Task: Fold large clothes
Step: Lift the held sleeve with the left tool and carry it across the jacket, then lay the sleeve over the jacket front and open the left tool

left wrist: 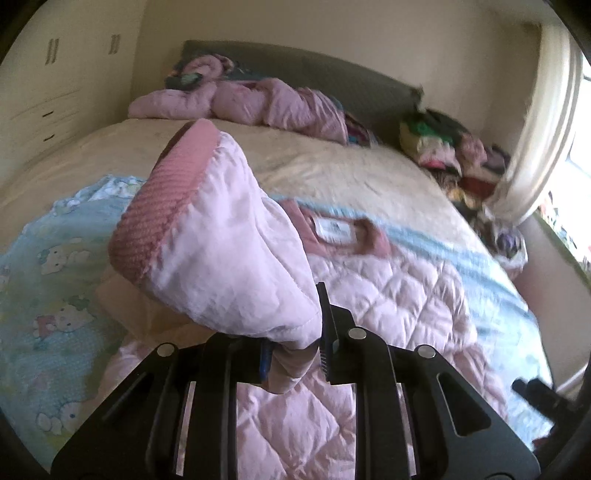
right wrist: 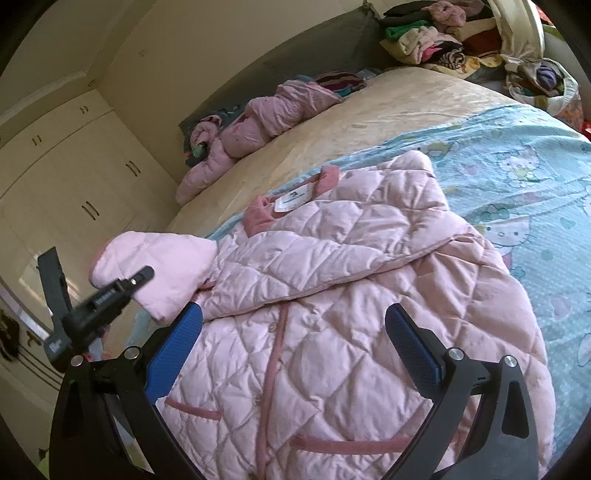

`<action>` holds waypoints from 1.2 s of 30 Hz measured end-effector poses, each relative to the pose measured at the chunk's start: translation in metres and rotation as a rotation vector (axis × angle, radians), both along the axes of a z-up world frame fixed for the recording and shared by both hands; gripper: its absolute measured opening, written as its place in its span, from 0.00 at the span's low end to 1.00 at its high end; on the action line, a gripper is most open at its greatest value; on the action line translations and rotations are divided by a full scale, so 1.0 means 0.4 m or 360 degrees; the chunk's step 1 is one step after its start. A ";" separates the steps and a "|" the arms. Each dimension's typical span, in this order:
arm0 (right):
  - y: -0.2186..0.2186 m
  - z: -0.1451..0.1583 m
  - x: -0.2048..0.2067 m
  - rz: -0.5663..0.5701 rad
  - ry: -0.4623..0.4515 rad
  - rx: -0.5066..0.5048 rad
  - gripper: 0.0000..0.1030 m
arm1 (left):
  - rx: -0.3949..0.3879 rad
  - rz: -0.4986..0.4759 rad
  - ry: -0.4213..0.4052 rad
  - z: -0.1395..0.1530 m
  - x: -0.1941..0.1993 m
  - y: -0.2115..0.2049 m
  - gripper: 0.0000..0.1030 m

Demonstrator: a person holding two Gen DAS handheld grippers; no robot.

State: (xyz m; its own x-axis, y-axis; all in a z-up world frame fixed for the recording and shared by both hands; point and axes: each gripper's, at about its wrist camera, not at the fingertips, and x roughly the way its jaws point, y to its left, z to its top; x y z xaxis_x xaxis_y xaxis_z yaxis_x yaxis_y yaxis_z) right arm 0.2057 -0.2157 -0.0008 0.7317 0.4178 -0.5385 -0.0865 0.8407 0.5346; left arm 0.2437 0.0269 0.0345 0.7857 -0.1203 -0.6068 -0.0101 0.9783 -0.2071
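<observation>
Wardrobe [right wrist: 70, 177] with cream doors stands along the left wall, beside the bed [right wrist: 369, 110].

Left gripper [left wrist: 295, 347]: fingers nearly closed, clamped on the end of the jacket's sleeve [left wrist: 221, 240]. The sleeve is lifted off the bed, its darker pink ribbed cuff [left wrist: 155, 206] pointing up and away. In the right wrist view this gripper shows at the left edge, blurred, with the raised sleeve just behind it.

Pink quilted jacket [right wrist: 332, 314]: lies spread, front up, on the blue cartoon-print sheet [right wrist: 517, 177] that covers the near part of the bed. The collar with its white label [right wrist: 291, 199] points toward the headboard [left wrist: 332, 70]. The sleeve on the other side is folded across the chest. Two darker pink pocket trims and the front placket show on the lower body.

Right gripper [right wrist: 295, 354]: fingers spread wide, blue pads either side of the jacket's lower front; whether they touch the fabric I cannot tell. Nothing is between them but the jacket below.

Far end of bed: a crumpled pink garment [right wrist: 258, 122] by the headboard. Far right: a mixed pile of clothes [right wrist: 436, 33] beside the curtain [left wrist: 543, 122].
</observation>
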 end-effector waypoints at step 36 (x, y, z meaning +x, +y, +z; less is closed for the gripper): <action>-0.041 -0.028 0.137 -0.0073 0.0329 -0.0301 0.96 | 0.0314 -0.0391 0.0179 -0.230 -0.098 -0.201 0.61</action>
